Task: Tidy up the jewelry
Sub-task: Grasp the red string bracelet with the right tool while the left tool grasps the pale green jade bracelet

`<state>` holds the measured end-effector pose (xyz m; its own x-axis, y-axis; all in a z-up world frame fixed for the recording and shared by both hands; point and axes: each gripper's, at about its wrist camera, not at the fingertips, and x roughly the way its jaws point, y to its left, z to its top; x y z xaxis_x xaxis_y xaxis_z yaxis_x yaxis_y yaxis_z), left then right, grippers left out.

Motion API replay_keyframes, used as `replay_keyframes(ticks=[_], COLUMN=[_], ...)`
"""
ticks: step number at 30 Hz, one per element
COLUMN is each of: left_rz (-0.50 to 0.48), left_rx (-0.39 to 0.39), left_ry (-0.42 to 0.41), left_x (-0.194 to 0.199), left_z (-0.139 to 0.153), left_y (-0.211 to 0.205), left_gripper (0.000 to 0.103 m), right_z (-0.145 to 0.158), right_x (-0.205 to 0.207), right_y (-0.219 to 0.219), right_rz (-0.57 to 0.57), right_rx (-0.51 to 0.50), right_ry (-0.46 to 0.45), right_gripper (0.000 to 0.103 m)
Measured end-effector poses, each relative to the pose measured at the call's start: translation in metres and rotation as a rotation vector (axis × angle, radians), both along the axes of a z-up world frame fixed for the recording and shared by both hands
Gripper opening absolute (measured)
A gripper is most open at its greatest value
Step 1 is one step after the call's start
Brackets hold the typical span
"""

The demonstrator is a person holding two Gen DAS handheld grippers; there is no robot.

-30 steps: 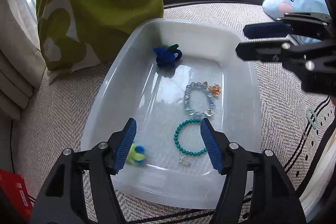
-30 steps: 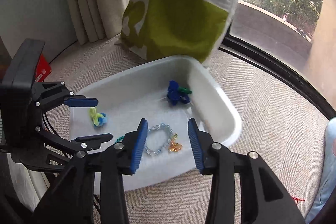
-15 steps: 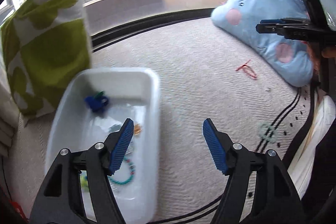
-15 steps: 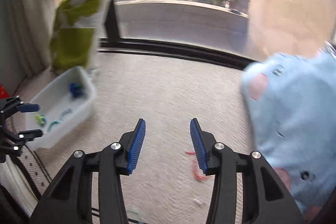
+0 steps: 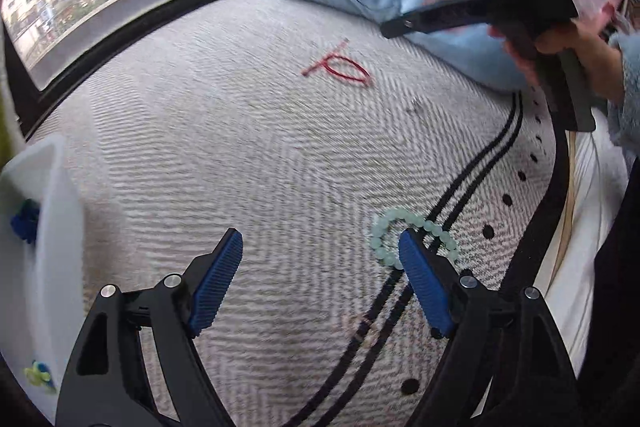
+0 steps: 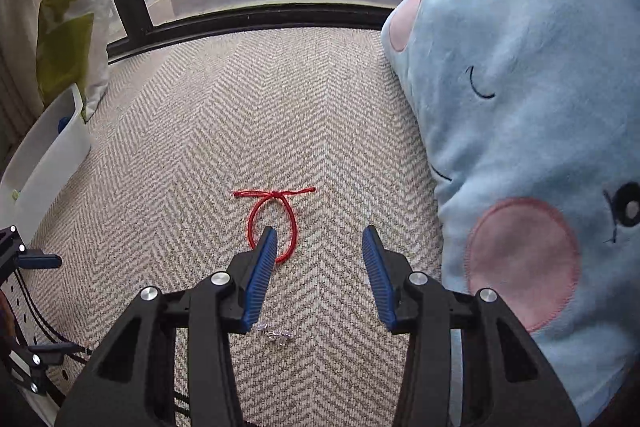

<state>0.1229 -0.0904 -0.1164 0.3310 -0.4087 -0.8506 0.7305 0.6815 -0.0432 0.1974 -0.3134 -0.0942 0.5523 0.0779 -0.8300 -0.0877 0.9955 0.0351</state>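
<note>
Over herringbone rug (image 6: 200, 115): right gripper (image 6: 320, 267) spread wide, holding nothing, red cord (image 6: 272, 223) just past left pad (image 6: 262, 275), small silver piece (image 6: 276, 335) lying below. Blue plush (image 6: 520, 107) close on right. Left gripper (image 5: 320, 279) likewise wide and empty, pale bead bracelet (image 5: 412, 235) partly behind right pad (image 5: 424, 291). White bin (image 5: 44, 227) at far left, with blue trinket (image 5: 24, 223) inside.
</note>
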Motion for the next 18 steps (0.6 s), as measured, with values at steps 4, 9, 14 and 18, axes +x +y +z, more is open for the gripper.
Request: replay_keyframes(ticks=[4,9,14,18], left_rz=[-0.033,-0.043,-0.069,-0.084], left_rx=[0.013,0.015,0.046,0.027], left_ry=[0.019,0.03,0.0,-0.024], left_x=[-0.001,0.002,0.0,-0.003], left_z=[-0.018,-0.03,-0.042,-0.041], left_y=[-0.019,-0.029,-0.037,-0.036], left_gripper=[0.08,0.08,0.074,0.062], right_z=[-0.022,-0.036,-0.039,-0.044], right_x=[0.008,0.02,0.026,0.03], right_y=[0.007,0.009,0.001,0.003], right_rz=[0.018,0.007,-0.008,-0.005], right_rx=[0.006,0.003,0.005,-0.012], right_ry=[0.03,0.029,0.019,0.027], right_gripper=[0.045,0.045,0.045,0.045])
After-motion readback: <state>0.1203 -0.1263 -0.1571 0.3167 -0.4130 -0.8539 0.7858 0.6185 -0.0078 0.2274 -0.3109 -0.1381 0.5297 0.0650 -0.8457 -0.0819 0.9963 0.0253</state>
